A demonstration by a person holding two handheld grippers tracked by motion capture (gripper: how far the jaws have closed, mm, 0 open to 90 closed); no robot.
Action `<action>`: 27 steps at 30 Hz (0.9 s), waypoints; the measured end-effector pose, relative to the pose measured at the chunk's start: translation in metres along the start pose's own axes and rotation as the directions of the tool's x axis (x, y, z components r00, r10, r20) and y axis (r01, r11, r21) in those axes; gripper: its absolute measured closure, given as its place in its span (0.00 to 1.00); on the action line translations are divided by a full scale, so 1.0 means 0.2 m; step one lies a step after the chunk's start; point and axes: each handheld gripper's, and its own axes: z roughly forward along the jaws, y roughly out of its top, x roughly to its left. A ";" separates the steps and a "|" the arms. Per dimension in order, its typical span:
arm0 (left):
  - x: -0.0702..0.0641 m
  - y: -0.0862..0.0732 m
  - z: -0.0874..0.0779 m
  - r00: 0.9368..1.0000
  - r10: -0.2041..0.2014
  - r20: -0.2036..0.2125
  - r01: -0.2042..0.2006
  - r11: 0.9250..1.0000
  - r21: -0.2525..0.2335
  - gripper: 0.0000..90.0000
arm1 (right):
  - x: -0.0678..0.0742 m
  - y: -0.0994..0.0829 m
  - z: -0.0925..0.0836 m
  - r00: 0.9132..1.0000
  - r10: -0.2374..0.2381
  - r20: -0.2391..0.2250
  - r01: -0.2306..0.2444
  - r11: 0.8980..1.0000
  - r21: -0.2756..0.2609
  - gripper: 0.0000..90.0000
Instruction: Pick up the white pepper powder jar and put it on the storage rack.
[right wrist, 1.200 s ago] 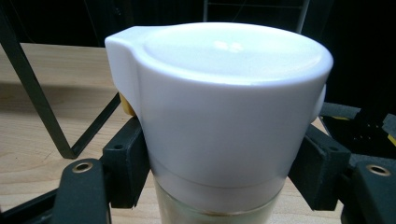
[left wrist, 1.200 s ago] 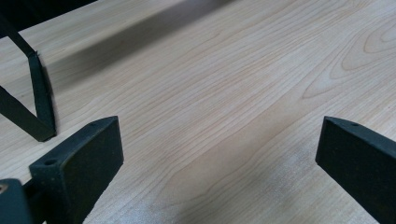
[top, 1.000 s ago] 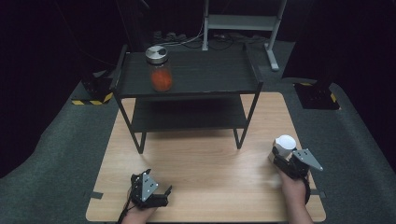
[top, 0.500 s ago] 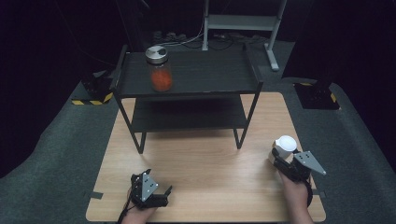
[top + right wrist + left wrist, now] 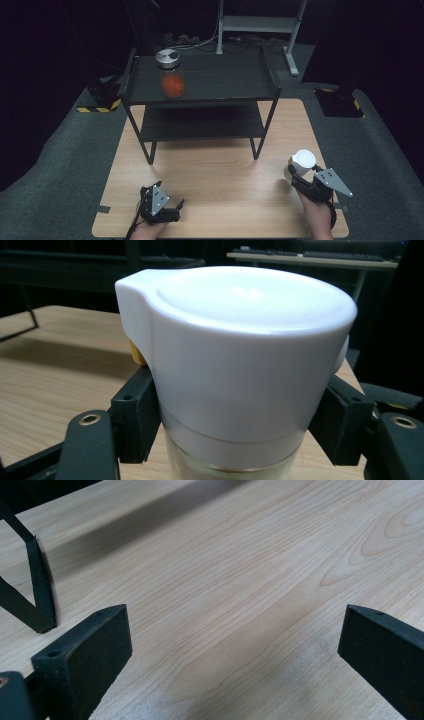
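White-lidded jar [image 5: 301, 162] picked up, not put away yet.
Right gripper [image 5: 303, 176] squeezes it near the table's right edge; left gripper [image 5: 167, 209] waits open. Far shelf [image 5: 225, 80] already holds an orange jar [image 5: 171, 75].

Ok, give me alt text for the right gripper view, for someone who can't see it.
The right gripper is shut on a white-lidded jar, its black jaws pressing both sides just under the lid. Behind it lies the light wooden table, with dark surroundings beyond.

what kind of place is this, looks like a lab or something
Probably a lab or recording studio, not a home: dark surroundings, a bare wooden table bearing a black shelf rack, and hazard-striped stand bases on grey carpet.
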 end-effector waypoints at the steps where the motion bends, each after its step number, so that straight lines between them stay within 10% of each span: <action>1: 0.00 0.00 0.00 1.000 0.000 0.000 0.000 1.000 0.001 0.01 | 0.00 0.00 -0.01 1.000 -0.001 -0.008 0.001 1.000 -0.005 0.33; 27: 0.01 0.00 0.00 1.000 -0.006 0.005 0.006 1.000 -0.004 0.01 | 0.15 0.17 -0.12 0.984 -0.068 -0.162 0.043 0.987 -0.153 0.33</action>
